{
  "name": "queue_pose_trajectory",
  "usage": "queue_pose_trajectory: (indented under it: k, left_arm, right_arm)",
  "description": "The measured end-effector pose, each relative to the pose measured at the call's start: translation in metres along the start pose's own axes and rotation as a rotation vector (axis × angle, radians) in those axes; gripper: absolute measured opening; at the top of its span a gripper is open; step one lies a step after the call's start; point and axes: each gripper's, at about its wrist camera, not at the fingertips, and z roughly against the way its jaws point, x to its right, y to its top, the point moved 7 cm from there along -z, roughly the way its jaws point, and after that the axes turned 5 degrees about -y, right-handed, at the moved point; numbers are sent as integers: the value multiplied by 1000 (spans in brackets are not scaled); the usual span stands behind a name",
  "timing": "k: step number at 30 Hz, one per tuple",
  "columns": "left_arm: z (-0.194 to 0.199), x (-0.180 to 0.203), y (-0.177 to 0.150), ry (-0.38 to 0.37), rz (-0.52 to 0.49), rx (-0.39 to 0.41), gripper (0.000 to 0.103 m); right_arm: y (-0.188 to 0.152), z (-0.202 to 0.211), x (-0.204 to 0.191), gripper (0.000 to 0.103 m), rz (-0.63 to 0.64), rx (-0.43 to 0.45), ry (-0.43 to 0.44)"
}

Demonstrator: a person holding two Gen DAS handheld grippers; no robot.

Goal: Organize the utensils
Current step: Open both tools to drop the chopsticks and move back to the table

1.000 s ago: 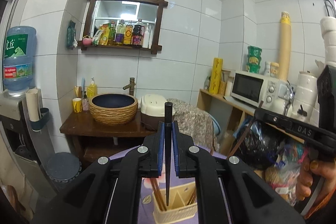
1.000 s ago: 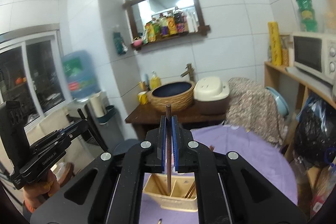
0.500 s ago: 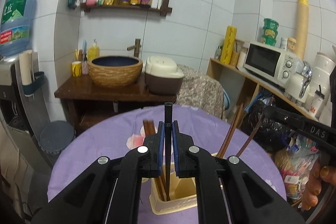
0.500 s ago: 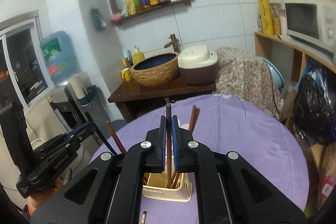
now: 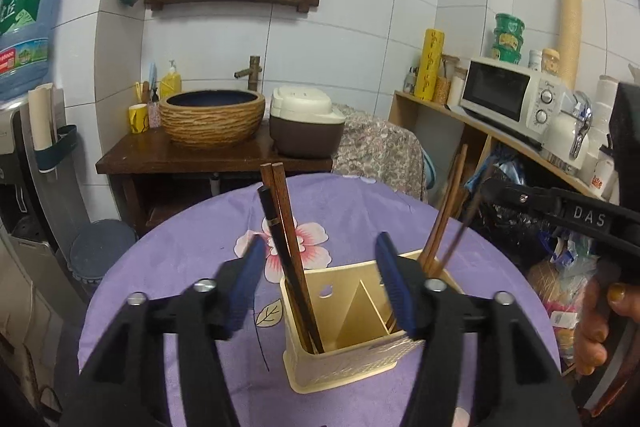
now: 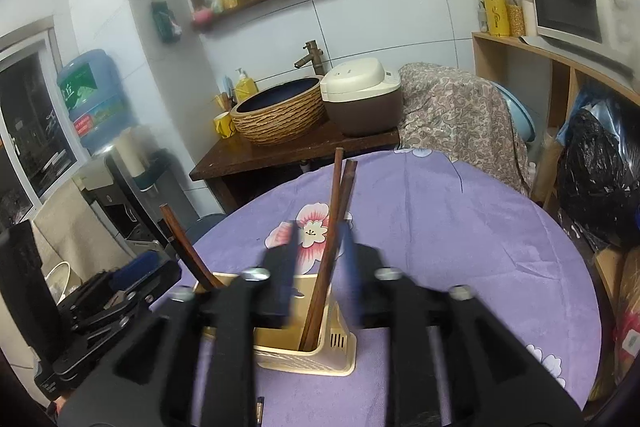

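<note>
A: Nearest first. Our left gripper (image 5: 318, 277) is spread wide, nothing in it, hovering just over the beige utensil caddy (image 5: 348, 351).

B: Right gripper (image 6: 318, 267) is parted too, jaws either side of the brown chopsticks (image 6: 330, 243); blurred, but no grip that we can see.

A: Black chopstick (image 5: 272, 223) leans with a brown pair in the left compartment; tilted because the slot is loose.

B: One piece (image 6: 260, 411) lies on the purple tablecloth (image 6: 460, 227) near us. We'd guess that's next. Behind, the basin (image 5: 214, 119) and microwave (image 5: 508, 93).
</note>
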Motion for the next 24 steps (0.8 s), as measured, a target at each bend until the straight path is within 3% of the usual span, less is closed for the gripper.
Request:
queue_pose_trajectory:
  k: [4, 6, 9, 11, 16, 24]
  left_arm:
    - [13, 2, -9, -34, 1, 0, 65]
    - [21, 1, -16, -43, 1, 7, 74]
    - [30, -2, -35, -75, 14, -17, 79]
    - [36, -6, -52, -79, 32, -34, 82]
    - [38, -13, -108, -41, 64, -168, 83]
    - [47, 5, -183, -9, -5, -291, 83]
  right_arm:
    - [-5, 13, 5, 69, -1, 37, -12]
    - [-10, 20, 10, 70, -12, 46, -13]
    - [-23, 30, 18, 81, -8, 45, -36]
    - [-38, 34, 21, 81, 4, 26, -46]
    - [-85, 42, 34, 83, 15, -44, -64]
    - [-166, 49, 44, 84, 66, -127, -115]
